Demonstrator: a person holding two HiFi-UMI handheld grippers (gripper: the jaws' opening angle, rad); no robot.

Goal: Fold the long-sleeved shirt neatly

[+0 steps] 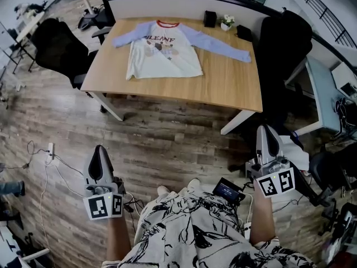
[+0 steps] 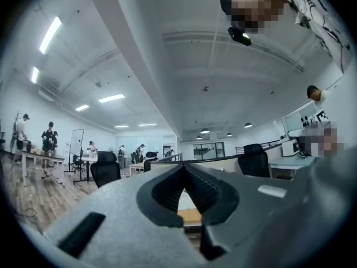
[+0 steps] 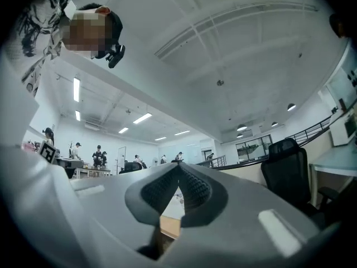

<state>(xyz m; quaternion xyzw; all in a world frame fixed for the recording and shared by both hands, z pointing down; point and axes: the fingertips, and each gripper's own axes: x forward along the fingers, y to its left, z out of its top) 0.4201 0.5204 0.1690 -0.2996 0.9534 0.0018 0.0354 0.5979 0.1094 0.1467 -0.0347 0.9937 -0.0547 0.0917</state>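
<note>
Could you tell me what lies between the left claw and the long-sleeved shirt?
In the head view, wood-plank floor and the light wooden table's near edge separate the left claw from the white, blue-sleeved shirt.

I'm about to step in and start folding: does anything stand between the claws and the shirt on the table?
Nothing visible does. The left claw and right claw, both shut, hang over wood floor short of the table. The shirt lies spread flat, bare tabletop in front of it; black chairs stand off to the sides.

Shirt: wht body, blue slvs.
</note>
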